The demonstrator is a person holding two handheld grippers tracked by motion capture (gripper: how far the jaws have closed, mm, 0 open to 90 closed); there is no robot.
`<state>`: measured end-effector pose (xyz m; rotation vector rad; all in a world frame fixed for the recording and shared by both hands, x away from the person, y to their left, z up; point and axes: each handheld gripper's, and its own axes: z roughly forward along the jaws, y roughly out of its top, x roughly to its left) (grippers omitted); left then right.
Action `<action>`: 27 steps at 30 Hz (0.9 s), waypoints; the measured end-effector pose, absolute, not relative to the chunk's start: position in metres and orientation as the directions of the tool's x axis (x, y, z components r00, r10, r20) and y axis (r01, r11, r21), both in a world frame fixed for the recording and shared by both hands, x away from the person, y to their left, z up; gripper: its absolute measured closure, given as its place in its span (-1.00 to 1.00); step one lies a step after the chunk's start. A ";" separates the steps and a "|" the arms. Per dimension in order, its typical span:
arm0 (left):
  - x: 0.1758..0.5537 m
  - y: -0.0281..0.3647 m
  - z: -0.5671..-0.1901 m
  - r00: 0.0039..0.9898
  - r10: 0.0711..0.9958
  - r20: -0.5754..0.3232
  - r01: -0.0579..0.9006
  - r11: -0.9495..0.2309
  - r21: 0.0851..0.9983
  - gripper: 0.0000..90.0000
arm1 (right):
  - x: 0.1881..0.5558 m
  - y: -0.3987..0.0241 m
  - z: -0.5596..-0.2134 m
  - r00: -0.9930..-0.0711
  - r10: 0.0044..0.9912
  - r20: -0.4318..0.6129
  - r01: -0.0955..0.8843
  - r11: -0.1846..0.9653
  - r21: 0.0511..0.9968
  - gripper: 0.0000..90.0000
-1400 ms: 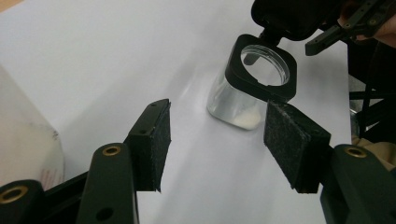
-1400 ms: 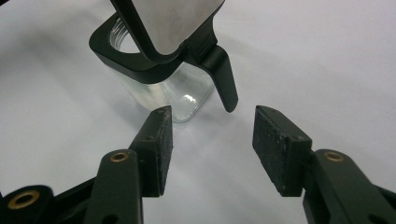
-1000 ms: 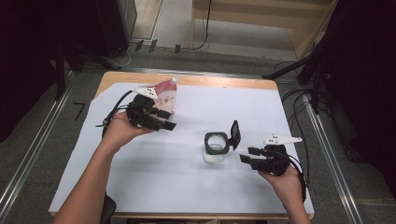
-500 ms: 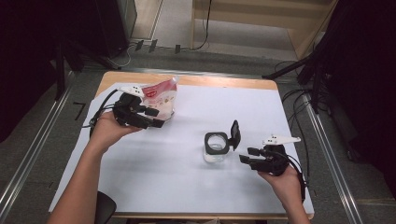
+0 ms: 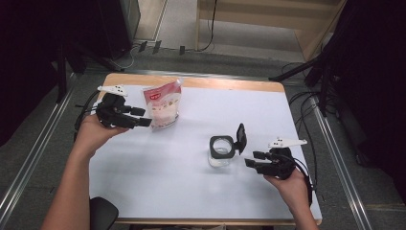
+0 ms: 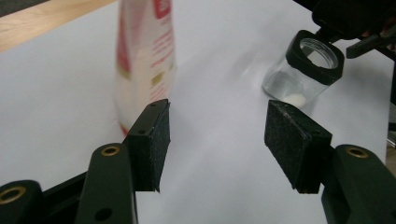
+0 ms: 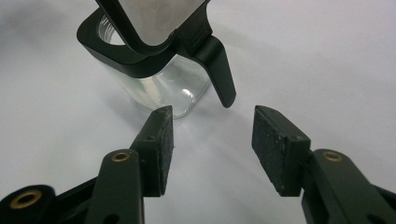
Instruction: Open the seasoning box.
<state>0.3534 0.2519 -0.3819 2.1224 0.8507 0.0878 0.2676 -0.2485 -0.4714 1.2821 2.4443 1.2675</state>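
1. A red-and-white pouch [image 5: 162, 106] is seen standing upright near the far left of the white table [image 5: 158, 191], its long axis vertical. It lies just ahead of the left gripper [image 5: 143, 117], toward the left jaw's side in the left gripper view, where it appears as a blurred pouch [image 6: 142, 60].
2. The left gripper's jaws are spread, with nothing between them; the pads look close to the pouch's lower edge, though contact cannot be confirmed.
3. A clear square jar [image 5: 220, 152] with a black collar and a hinged black lid [image 5: 241, 138] stood open is placed right of centre, well apart from the pouch.
4. The right gripper [image 5: 255, 158] is held just beside the jar on its right. Its jaws are also spread and empty, and the jar [image 7: 154, 79] is seen ahead and slightly left of them.
5. The pouch is judged the left hand's nearer target, the jar the right's.
6. Red printing is visible on the pouch, but no word or brand can be read.
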 end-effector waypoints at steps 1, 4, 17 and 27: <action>0.354 0.254 -0.382 0.764 0.606 -0.220 0.544 -0.424 0.724 -0.08 | 0.268 -0.248 -0.472 -0.640 0.720 0.268 0.636 0.301 0.711 0.09; 0.356 0.259 -0.385 0.748 0.629 -0.211 0.550 -0.411 0.727 -0.10 | 0.269 -0.245 -0.472 -0.644 0.717 0.268 0.636 0.306 0.708 0.10; 0.372 0.255 -0.395 0.738 0.637 -0.222 0.547 -0.371 0.751 -0.24 | 0.268 -0.243 -0.473 -0.653 0.710 0.263 0.633 0.320 0.705 0.10; 0.387 0.237 -0.406 0.742 0.632 -0.225 0.551 -0.383 0.741 -0.18 | 0.268 -0.241 -0.474 -0.654 0.708 0.268 0.636 0.322 0.702 0.10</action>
